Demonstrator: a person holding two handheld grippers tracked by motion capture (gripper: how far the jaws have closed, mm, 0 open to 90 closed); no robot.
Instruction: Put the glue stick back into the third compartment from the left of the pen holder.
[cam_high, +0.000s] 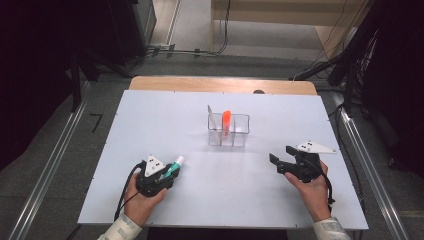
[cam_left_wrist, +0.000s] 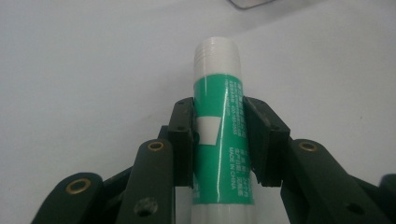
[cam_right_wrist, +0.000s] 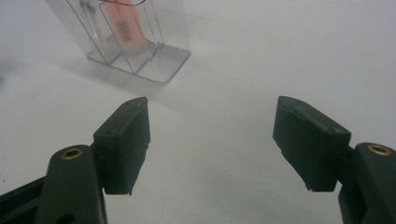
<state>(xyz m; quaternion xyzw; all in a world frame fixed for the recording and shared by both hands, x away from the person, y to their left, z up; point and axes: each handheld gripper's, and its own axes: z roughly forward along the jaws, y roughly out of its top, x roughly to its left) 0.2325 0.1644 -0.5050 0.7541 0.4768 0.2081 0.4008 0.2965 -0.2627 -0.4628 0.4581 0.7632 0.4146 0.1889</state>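
A green glue stick with a white cap lies between the two black jaws of my left gripper, and both pads press on its sides. From above, that left gripper sits near the table's front left with the glue stick pointing away and to the right. A clear divided organizer stands mid-table, holding an orange marker and a grey flat tool. My right gripper rests at the front right, open and holding nothing; its view shows the organizer ahead on the left.
The white table has a wooden strip along its far edge. Dark equipment and cables stand on the floor beyond it. Metal rails run along both sides of the table.
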